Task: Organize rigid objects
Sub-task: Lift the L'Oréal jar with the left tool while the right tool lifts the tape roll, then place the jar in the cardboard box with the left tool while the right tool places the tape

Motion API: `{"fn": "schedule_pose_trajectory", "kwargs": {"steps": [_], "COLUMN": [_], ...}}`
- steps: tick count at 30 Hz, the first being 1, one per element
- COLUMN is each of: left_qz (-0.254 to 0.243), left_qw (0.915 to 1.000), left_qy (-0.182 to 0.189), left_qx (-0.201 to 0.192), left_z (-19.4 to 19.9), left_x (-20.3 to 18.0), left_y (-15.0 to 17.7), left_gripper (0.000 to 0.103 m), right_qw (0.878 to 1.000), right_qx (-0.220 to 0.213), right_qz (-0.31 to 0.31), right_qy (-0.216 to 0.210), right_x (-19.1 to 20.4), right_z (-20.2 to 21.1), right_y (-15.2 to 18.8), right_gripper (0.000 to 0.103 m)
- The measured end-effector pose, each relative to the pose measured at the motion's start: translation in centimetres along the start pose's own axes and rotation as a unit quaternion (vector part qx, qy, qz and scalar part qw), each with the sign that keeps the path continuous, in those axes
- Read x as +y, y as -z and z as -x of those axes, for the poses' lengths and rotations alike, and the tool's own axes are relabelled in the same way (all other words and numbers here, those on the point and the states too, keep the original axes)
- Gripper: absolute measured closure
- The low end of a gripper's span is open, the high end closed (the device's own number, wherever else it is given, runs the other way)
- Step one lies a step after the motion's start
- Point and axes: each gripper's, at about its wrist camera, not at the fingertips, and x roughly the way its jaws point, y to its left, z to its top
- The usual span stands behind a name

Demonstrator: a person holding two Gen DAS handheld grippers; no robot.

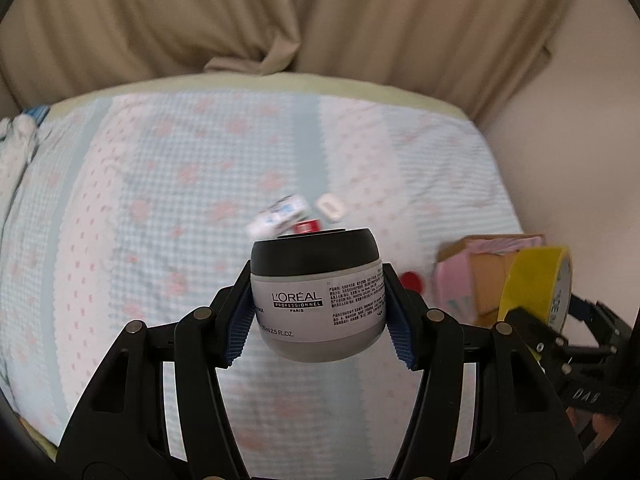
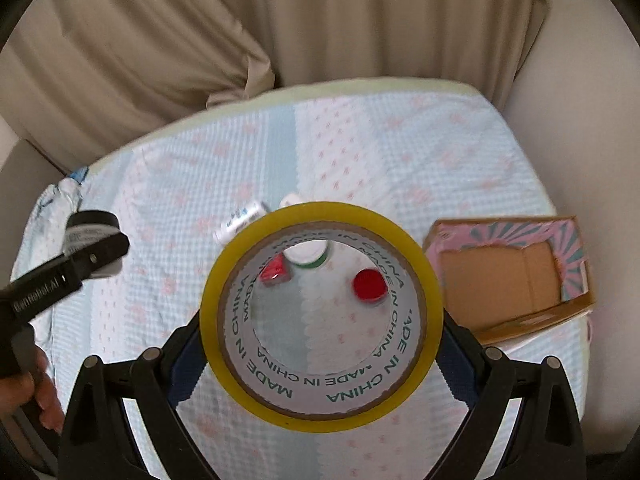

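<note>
My left gripper [image 1: 318, 312] is shut on a grey L'Oréal jar [image 1: 316, 296] with a black lid, held upright above the bed; the jar also shows at the far left of the right wrist view [image 2: 90, 232]. My right gripper [image 2: 320, 356] is shut on a yellow tape roll [image 2: 322, 316], held above the bed; the roll also shows in the left wrist view [image 1: 536, 284]. An open pink cardboard box [image 2: 508, 276] lies at the right and is empty. Through the roll I see a red cap [image 2: 370, 285], a small red item [image 2: 275, 272] and a white round lid [image 2: 306, 254].
A white and blue tube [image 1: 278, 216] and a white oblong item [image 1: 330, 206] lie mid-bed on the blue and pink patterned cover [image 1: 160, 200]. Beige curtains [image 1: 280, 12] hang behind the bed. A wall [image 2: 580, 120] stands at the right. A hand [image 2: 32, 392] holds the left tool.
</note>
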Motion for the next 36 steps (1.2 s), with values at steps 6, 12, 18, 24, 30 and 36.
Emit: {"fn": "schedule_pose_trajectory", "kwargs": {"steps": [6,12,18,24,30,36], "left_qz": [0.000,-0.003,-0.020,-0.051,-0.075,-0.091], "left_qw": [0.9998,0.9994,0.9986,0.9959,0.9894,0.9790], "left_qy": [0.011,0.027,0.048,0.051,0.037,0.000], "left_qx": [-0.019,-0.019,0.002,0.055,0.118,0.183], "left_z": [1.6,0.1,-3.8,-10.3,-17.2,-24.5], "left_x": [-8.9,-19.2,-28.7,-35.6,-39.0,-38.7], "left_y": [-0.4,-1.2,-1.3,-0.8,1.2,3.5], "left_gripper": [0.049,0.049,0.049,0.049,0.049,0.049], "right_qw": [0.999,0.998,0.996,0.991,0.984,0.976], "right_qx": [-0.027,-0.029,-0.020,0.011,0.066,0.114], "right_qz": [0.027,0.050,0.082,0.124,0.157,0.185], "right_qy": [-0.003,0.004,0.026,0.044,0.048,0.027], "right_x": [-7.1,-16.4,-24.9,-30.8,-34.7,-35.7], "right_z": [4.2,6.3,5.4,1.5,-4.3,-10.4], "right_y": [-2.1,-4.5,-6.6,-6.8,-5.3,-3.4], "right_gripper": [0.007,0.007,0.007,0.007,0.007,0.007]}}
